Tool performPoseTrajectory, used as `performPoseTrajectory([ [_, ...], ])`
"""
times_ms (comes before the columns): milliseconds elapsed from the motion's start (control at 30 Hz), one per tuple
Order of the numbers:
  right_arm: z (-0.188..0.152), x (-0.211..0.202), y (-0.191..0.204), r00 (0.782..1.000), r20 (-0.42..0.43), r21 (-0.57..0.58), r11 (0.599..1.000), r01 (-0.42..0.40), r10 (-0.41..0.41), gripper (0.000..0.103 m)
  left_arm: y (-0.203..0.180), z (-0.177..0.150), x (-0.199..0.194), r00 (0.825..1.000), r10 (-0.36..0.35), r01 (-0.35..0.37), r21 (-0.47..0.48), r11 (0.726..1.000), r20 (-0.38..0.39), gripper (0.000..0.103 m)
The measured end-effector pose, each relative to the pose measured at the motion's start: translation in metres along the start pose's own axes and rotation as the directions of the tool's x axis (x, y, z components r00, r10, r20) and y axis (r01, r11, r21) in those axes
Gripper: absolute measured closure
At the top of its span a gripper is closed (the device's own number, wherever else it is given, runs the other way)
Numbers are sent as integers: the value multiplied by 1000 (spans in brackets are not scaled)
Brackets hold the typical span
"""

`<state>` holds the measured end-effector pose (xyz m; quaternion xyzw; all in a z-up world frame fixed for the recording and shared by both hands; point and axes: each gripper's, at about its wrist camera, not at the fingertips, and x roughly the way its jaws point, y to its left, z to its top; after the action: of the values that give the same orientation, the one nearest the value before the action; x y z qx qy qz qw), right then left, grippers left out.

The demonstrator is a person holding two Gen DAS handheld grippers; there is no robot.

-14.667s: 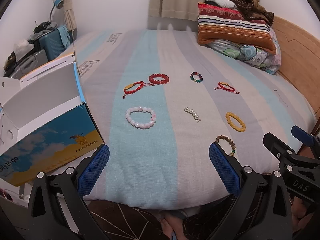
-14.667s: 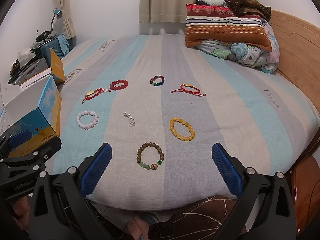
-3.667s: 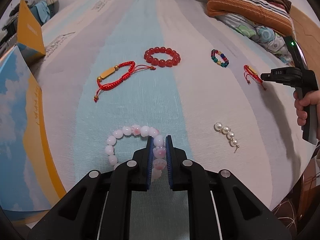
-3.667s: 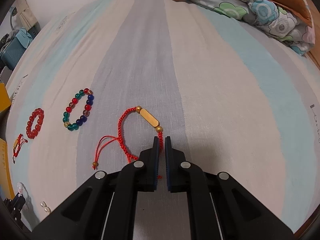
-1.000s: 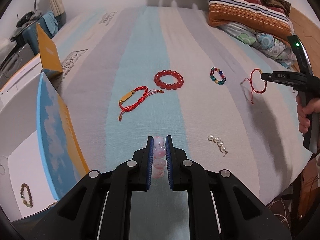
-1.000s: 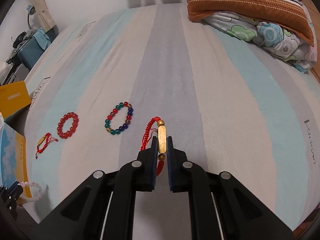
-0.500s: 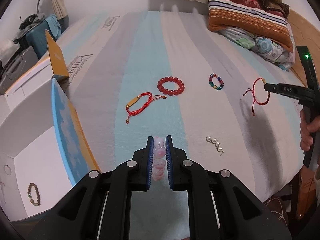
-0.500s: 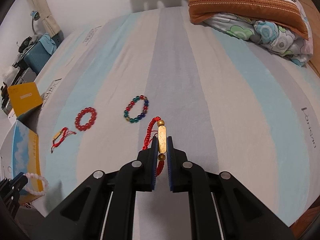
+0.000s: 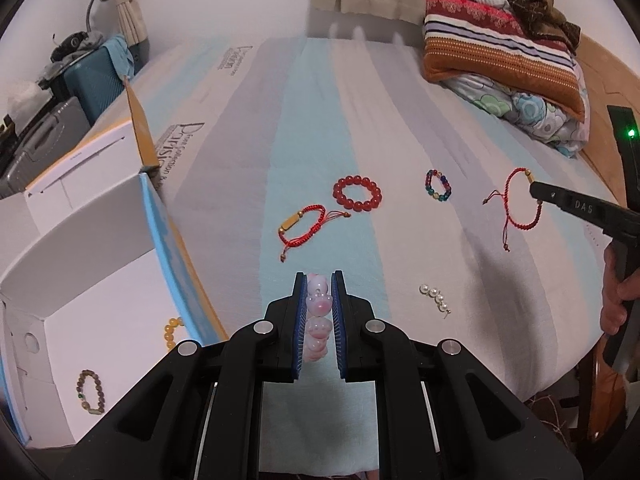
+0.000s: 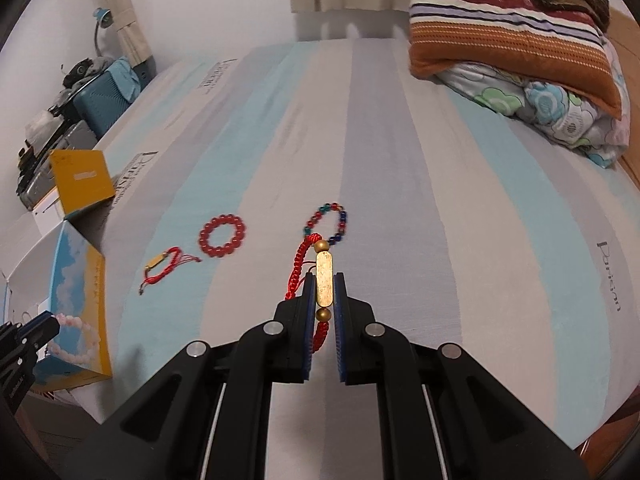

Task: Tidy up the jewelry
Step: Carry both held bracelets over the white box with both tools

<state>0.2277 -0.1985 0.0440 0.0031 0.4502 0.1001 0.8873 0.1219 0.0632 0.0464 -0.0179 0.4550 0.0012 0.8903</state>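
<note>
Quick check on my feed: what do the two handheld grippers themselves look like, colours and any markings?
Both are matte black plastic with silver pivot screws and blue ribbed pads lining the fingers. The left gripper shows this up close. The right gripper matches; in the left view its side reads "DAS", a green LED glows on its handle, and a bare hand grips it.

You see a bedsheet [image 9: 320,128] striped pale blue, grey and cream. Pale pink bead bracelet [image 9: 318,316]; red cord bracelet with gold bar [image 10: 323,280]; glossy red bead bracelet [image 9: 357,193]; multicoloured bead bracelet [image 9: 438,185]. Open cardboard box [image 9: 100,264]: white inside, blue-and-yellow outside.
</note>
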Motion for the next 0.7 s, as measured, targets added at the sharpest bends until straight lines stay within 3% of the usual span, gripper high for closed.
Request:
performPoseTrajectory([
  [700,11,-25,99,997,14,-106,992,-74,76,95,56,10,-59,997,34,-31,-43,999,66,92],
])
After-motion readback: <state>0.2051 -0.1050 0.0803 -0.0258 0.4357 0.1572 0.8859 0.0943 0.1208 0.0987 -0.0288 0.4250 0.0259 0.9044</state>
